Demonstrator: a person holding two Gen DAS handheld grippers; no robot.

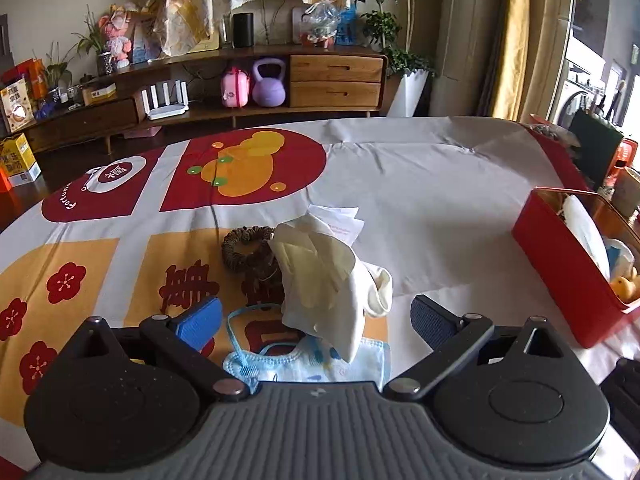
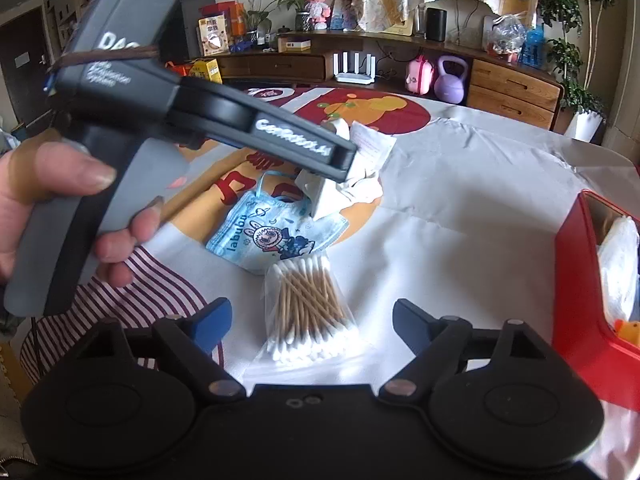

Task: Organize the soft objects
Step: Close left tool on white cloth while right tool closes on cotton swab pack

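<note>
A printed cloth (image 1: 420,184) covers the table; a wooden sideboard (image 1: 336,76) with two drawers spans the upper frame. Pile at centre: one mask (image 2: 276,232), one cream cloth (image 1: 320,276), one scrunchie (image 1: 246,246). One swab bag (image 2: 310,312) lies lower centre, one red box (image 1: 560,264) at right. Left gripper (image 1: 316,320) and right gripper (image 2: 312,324): jaws released.

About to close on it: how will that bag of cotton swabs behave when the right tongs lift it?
The bag of cotton swabs looks light. Its clear film is probably slippery and crinkly, so it may sag around the bundled sticks. The open right tongs should likely pinch the bundle itself.
</note>
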